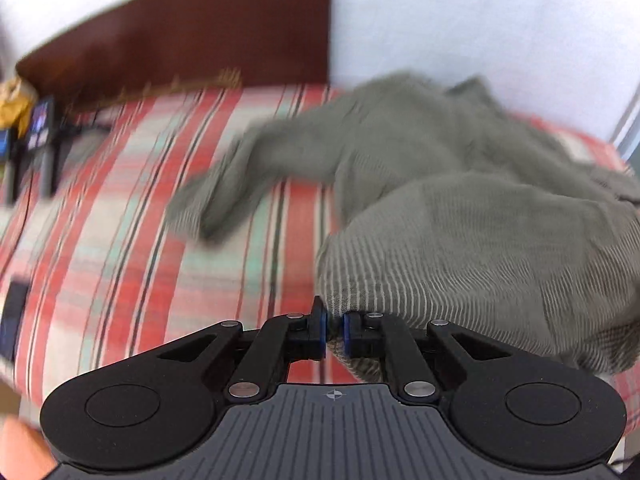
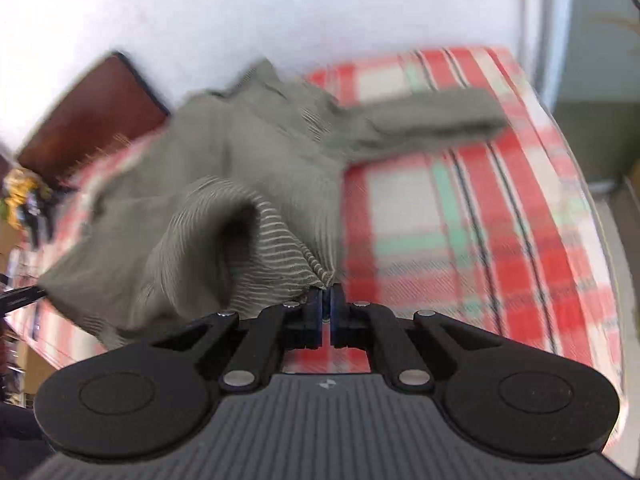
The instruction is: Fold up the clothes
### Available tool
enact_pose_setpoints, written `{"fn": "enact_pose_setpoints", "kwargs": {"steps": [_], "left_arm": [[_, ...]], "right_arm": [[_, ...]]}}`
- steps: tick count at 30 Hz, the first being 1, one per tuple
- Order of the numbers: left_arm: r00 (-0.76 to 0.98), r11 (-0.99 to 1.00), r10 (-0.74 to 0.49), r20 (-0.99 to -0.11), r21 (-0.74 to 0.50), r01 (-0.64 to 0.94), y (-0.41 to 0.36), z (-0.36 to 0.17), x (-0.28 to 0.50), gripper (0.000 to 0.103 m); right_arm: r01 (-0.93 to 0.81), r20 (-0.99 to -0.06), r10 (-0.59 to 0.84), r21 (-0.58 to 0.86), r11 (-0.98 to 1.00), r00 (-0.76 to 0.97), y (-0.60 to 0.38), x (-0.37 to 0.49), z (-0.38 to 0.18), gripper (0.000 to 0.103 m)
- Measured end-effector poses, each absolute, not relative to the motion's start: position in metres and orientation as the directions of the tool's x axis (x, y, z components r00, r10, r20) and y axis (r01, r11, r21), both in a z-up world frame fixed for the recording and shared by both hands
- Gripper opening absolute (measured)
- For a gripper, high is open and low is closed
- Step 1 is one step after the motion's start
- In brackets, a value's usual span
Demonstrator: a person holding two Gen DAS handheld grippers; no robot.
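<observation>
A grey-green ribbed sweater (image 1: 460, 200) lies partly lifted over a red plaid bedspread (image 1: 120, 240). My left gripper (image 1: 335, 328) is shut on the sweater's hem, which bunches between its blue pads. One sleeve (image 1: 224, 192) trails to the left on the bed. In the right wrist view my right gripper (image 2: 327, 308) is shut on another point of the hem of the sweater (image 2: 240, 184), whose lifted edge curls open just left of the fingers. The other sleeve (image 2: 440, 116) stretches to the right across the bedspread (image 2: 480, 220). Both views are blurred by motion.
A dark wooden headboard (image 1: 180, 32) stands at the far end of the bed against a white wall (image 1: 480, 20). Dark small items and a yellow thing (image 1: 16, 100) sit beside the bed at the left. The bed's right edge (image 2: 600, 240) drops off near a grey-green wall.
</observation>
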State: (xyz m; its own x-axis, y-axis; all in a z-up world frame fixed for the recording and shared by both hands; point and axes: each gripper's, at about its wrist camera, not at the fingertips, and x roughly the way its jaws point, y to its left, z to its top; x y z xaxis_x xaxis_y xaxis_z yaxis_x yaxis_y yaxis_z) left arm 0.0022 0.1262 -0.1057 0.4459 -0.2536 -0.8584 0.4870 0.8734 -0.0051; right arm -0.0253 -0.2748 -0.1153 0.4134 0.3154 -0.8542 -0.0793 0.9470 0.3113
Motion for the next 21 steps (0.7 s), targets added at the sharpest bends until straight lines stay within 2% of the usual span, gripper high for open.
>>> {"fn": "enact_pose_setpoints", "kwargs": {"steps": [2, 6, 9, 12, 14, 16, 17, 18, 19, 21], "left_arm": [[0.403, 0.882, -0.209, -0.891, 0.005, 0.471, 0.133, -0.125, -0.004, 0.006], [0.323, 0.883, -0.112, -0.94, 0.055, 0.465, 0.141, -0.161, -0.018, 0.029], [0.294, 0.891, -0.087, -0.952, 0.057, 0.45, 0.154, -0.166, -0.032, 0.03], [0.3, 0.905, -0.117, -0.947, 0.022, 0.424, 0.164, -0.153, -0.038, 0.032], [0.34, 0.907, -0.156, -0.927, 0.002, 0.422, 0.162, -0.135, -0.034, 0.037], [0.399, 0.897, -0.18, -0.899, 0.017, 0.442, 0.152, -0.119, -0.027, 0.052], [0.429, 0.892, -0.186, -0.884, 0.031, 0.452, 0.146, -0.113, -0.022, 0.057], [0.456, 0.887, -0.193, -0.869, 0.044, 0.46, 0.139, -0.108, -0.015, 0.062], [0.473, 0.881, -0.202, -0.858, 0.052, 0.471, 0.132, -0.105, -0.008, 0.063], [0.494, 0.867, -0.214, -0.842, 0.07, 0.494, 0.115, -0.1, 0.008, 0.063]], "right_arm": [[-0.068, -0.888, 0.284, 0.278, 0.958, 0.361, -0.275, -0.027, -0.135, 0.004], [-0.064, -0.942, 0.196, 0.185, 0.981, 0.274, -0.275, -0.033, -0.168, 0.008], [-0.058, -0.948, 0.167, 0.157, 0.986, 0.269, -0.284, -0.041, -0.168, 0.008], [-0.033, -0.925, 0.197, 0.196, 0.98, 0.325, -0.295, -0.043, -0.152, 0.012], [-0.03, -0.903, 0.218, 0.223, 0.974, 0.37, -0.299, -0.038, -0.138, 0.013], [-0.048, -0.88, 0.235, 0.237, 0.97, 0.414, -0.296, -0.03, -0.124, 0.016], [-0.069, -0.868, 0.246, 0.241, 0.968, 0.432, -0.292, -0.023, -0.119, 0.019], [-0.09, -0.855, 0.258, 0.244, 0.966, 0.45, -0.288, -0.017, -0.113, 0.026], [-0.111, -0.844, 0.266, 0.242, 0.964, 0.466, -0.283, -0.009, -0.108, 0.03], [-0.154, -0.83, 0.276, 0.23, 0.961, 0.484, -0.271, 0.005, -0.101, 0.031]]}}
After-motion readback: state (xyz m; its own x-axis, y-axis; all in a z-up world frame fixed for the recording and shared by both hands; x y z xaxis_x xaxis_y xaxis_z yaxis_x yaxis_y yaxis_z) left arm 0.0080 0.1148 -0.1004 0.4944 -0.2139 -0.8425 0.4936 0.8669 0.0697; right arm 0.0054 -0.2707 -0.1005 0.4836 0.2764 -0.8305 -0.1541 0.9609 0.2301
